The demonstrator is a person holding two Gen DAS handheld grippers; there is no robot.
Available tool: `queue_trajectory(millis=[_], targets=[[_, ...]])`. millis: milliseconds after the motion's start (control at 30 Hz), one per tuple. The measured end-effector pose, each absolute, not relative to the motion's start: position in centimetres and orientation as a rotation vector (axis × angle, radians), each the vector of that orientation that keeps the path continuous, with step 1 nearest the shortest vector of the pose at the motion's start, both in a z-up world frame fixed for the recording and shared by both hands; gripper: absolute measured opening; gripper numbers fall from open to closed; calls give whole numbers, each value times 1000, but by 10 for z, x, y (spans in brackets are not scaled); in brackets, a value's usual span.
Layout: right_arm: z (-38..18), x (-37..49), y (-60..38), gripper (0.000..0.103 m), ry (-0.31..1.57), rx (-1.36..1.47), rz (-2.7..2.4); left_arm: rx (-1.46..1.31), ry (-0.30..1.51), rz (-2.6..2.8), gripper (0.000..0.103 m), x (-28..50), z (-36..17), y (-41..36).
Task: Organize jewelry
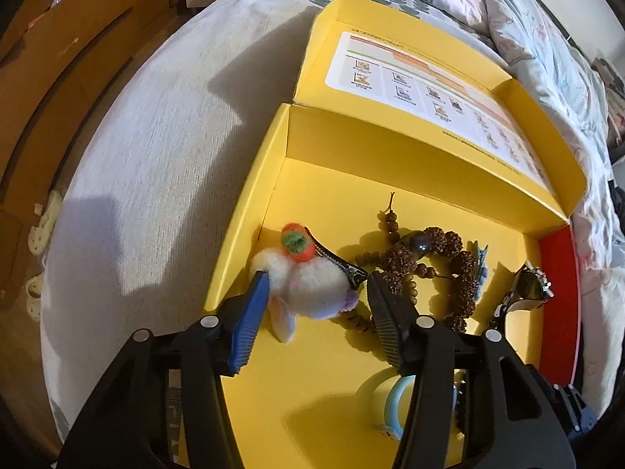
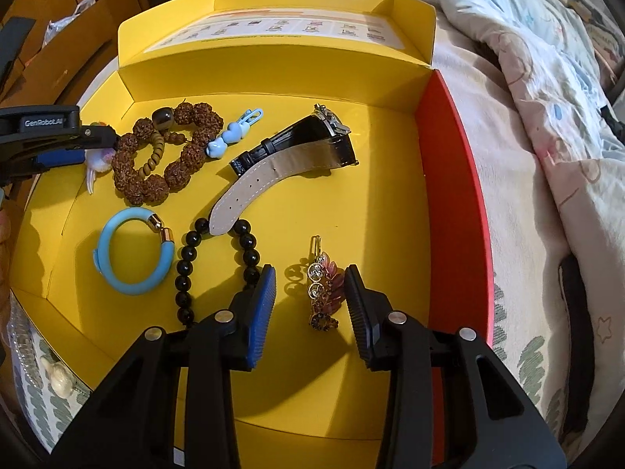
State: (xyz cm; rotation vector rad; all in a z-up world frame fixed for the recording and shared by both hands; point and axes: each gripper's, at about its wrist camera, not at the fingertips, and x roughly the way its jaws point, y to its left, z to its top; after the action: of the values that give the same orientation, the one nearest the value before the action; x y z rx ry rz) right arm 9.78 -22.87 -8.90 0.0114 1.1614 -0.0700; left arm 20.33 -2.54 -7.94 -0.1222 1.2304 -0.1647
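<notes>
An open yellow box (image 1: 336,203) (image 2: 390,179) lies on a bed and holds jewelry. My left gripper (image 1: 318,277) is open, its fingers either side of a white felt bunny hair clip (image 1: 308,277) at the box's left wall; the clip lies on the floor. My right gripper (image 2: 310,279) is open around a jewelled leaf hair clip (image 2: 326,293). Also inside are a brown seed bracelet (image 2: 164,148) (image 1: 441,258), a blue bangle (image 2: 133,250), a black bead bracelet (image 2: 218,258), a black-strap watch (image 2: 297,148) (image 1: 527,289) and a blue heart clip (image 2: 234,133).
The box's lid (image 1: 429,78) stands open at the back, and its right wall is red (image 2: 457,195). A white bedsheet (image 1: 156,156) lies left of the box and a rumpled quilt (image 2: 547,117) right. Wooden furniture (image 1: 58,58) stands beyond the bed.
</notes>
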Motion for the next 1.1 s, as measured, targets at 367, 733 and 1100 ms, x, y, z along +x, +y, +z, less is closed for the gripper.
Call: queue_trajectory(millis=[367,733,1100], targets=[[-88,95,-225,41,1164,11,-72,-30,1182,-127,84,199,-87,-50],[-87,95,-225,41,1174,10,-56,-99,1196,-81,55,205,-83,-33],[-87,93,-221,40,1178,4,-46,-60,1176,-69,53,200,-83,-34]])
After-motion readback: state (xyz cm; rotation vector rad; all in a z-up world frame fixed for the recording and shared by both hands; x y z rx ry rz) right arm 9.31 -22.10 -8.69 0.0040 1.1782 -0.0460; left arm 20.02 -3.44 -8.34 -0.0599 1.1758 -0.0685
